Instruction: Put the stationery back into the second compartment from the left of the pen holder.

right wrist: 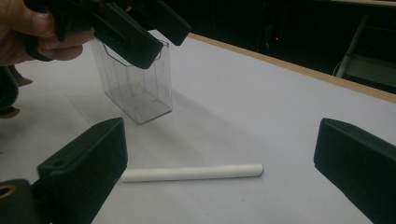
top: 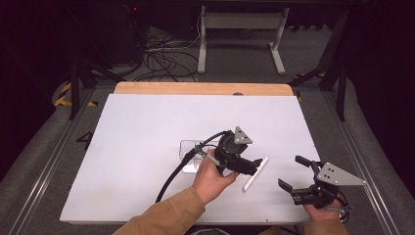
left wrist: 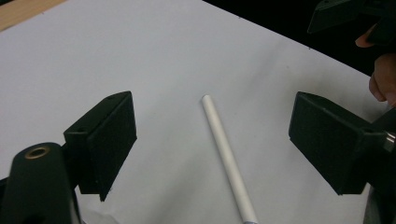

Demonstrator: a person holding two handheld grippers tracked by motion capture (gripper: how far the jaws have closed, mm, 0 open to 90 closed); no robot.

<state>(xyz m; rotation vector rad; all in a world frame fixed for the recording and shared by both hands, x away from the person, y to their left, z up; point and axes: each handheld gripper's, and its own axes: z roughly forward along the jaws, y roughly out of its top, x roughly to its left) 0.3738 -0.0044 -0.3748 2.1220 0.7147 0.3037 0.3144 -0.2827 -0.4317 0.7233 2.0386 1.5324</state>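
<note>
On white sheet, right of centre, lay white stick – flat, untouched. Left gripper hung over it, jaws wide apart, stick between them in left gripper view, clear of both pads. Right gripper sat near sheet's right edge, jaws apart, empty – stick lay ahead of them, nearer its left jaw. Clear box stood upright behind stick, beside left gripper.

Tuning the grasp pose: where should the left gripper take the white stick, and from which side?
Grip the stick mid-length, coming from straight above, jaws straddling it across its width. It lies flat on the white sheet, thin and round, so only a top-down pinch fits. The left gripper is open, already over it.
</note>
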